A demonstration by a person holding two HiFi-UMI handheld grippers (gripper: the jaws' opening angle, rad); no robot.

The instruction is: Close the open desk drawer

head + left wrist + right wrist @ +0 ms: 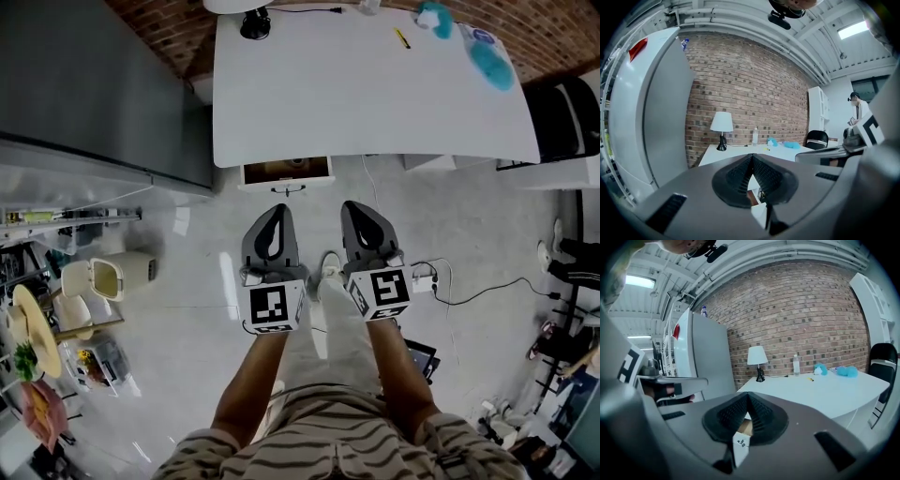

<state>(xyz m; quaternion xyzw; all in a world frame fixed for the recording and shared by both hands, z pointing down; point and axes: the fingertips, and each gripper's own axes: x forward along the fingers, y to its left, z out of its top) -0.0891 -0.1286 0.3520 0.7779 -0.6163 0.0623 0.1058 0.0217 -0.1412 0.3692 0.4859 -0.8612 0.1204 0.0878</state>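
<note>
The white desk stands ahead of me, and its drawer is pulled out from under the front edge, showing a brown inside and a small dark handle. My left gripper hangs shut and empty just in front of the drawer, a little short of the handle. My right gripper is shut and empty beside it, to the right of the drawer. In the left gripper view the jaws meet with the desk beyond. The right gripper shows the drawer's white front through its gap.
A tall grey cabinet stands left of the desk, with a lidded bin on the floor below it. On the desk are a lamp, a yellow pen and blue cloths. A black chair and cables with a power strip lie right.
</note>
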